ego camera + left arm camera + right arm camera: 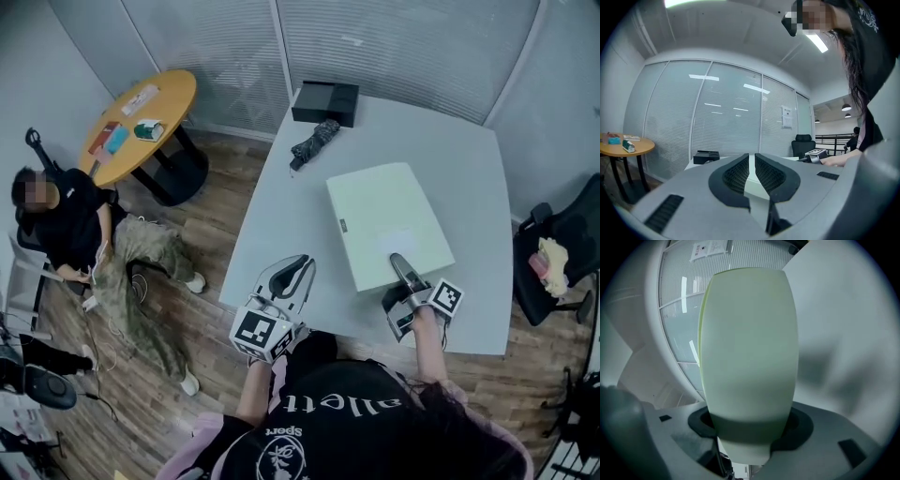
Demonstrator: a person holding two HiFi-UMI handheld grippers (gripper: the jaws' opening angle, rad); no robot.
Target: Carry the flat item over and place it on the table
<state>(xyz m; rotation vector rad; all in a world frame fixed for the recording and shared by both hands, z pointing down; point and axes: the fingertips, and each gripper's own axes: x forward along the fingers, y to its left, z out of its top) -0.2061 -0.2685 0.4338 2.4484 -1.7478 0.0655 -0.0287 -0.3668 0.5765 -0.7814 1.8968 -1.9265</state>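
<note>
The flat item is a pale green slab-like box lying flat over the grey table; I cannot tell whether it rests on the top. My right gripper is shut on the middle of its near edge. In the right gripper view the box fills the space between the jaws of the right gripper and hides what lies ahead. My left gripper hovers at the table's near left edge, apart from the box. Its pads stand almost together with nothing between them.
A black box and a folded dark umbrella lie at the table's far left. A round wooden table and a seated person are on the left. An office chair stands at the right.
</note>
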